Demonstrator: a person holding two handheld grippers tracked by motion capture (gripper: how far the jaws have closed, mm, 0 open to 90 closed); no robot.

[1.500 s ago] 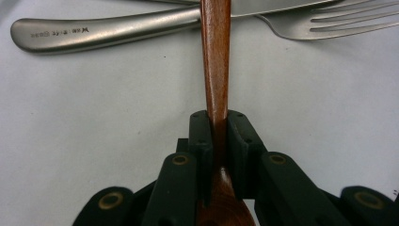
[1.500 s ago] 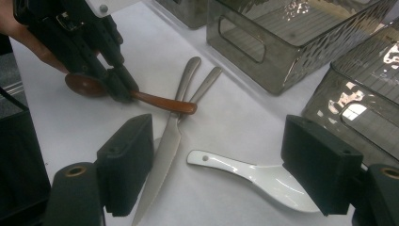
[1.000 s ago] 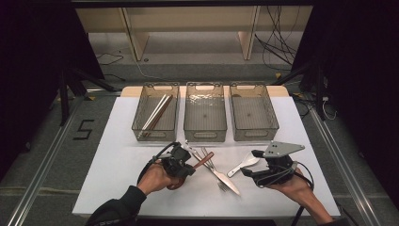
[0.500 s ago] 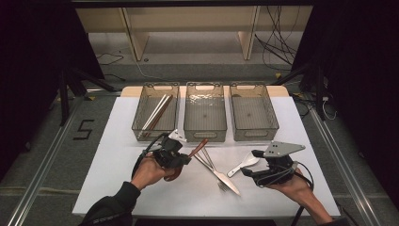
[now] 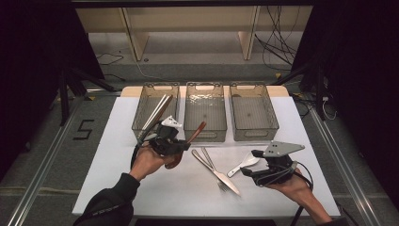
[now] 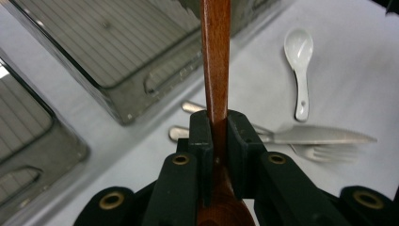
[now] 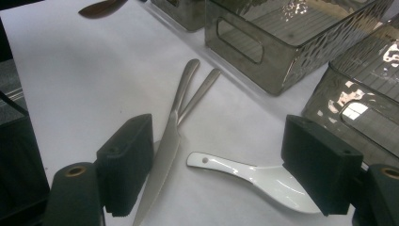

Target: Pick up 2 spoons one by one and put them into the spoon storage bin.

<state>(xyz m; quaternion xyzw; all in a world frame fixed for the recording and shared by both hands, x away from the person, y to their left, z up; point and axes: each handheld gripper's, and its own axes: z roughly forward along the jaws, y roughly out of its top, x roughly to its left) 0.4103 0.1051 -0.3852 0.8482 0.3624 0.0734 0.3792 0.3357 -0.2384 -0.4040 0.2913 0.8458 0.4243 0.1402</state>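
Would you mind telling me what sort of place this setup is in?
Probably a lab recording station, not a kitchen: a white table on a rail-edged floor, loose cables behind it, and three clear bins set out for sorting cutlery.

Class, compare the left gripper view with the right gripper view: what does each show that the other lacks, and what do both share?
Left gripper view alone: the left gripper shut on the wooden spoon's handle, and the fork's tines. Right gripper view alone: the right gripper open around the white spoon. Both share that spoon, the knife and the grey bins.
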